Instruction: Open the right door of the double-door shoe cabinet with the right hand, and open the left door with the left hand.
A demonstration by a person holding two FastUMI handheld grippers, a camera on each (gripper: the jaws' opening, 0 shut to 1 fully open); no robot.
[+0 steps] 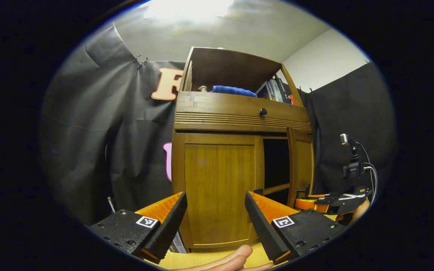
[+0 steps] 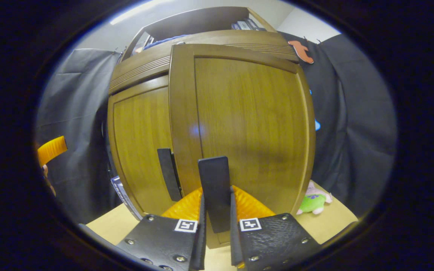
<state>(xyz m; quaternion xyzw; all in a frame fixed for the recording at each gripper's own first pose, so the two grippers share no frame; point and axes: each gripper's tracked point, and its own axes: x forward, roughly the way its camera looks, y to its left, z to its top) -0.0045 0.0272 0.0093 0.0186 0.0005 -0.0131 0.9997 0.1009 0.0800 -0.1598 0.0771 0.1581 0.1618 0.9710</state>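
The wooden shoe cabinet (image 1: 239, 109) stands on a table. In the left gripper view its left door (image 1: 219, 188) is closed and its right door (image 1: 303, 165) is swung out, showing a dark inside (image 1: 276, 162). My left gripper (image 1: 215, 195) is open in front of the left door, apart from it. In the right gripper view my right gripper (image 2: 217, 214) is shut on the right door's black handle (image 2: 214, 180). The left door's handle (image 2: 168, 173) is a black vertical bar just left of it. The right gripper (image 1: 330, 203) also shows beside the open door.
A drawer with a black knob (image 1: 263, 111) sits above the doors. On the shelf over it lie a blue cloth (image 1: 234, 90) and books (image 1: 277, 90). A plush toy (image 2: 313, 201) lies right of the cabinet, a flat box (image 2: 124, 192) leans at its left. A hand (image 1: 232, 259) shows low.
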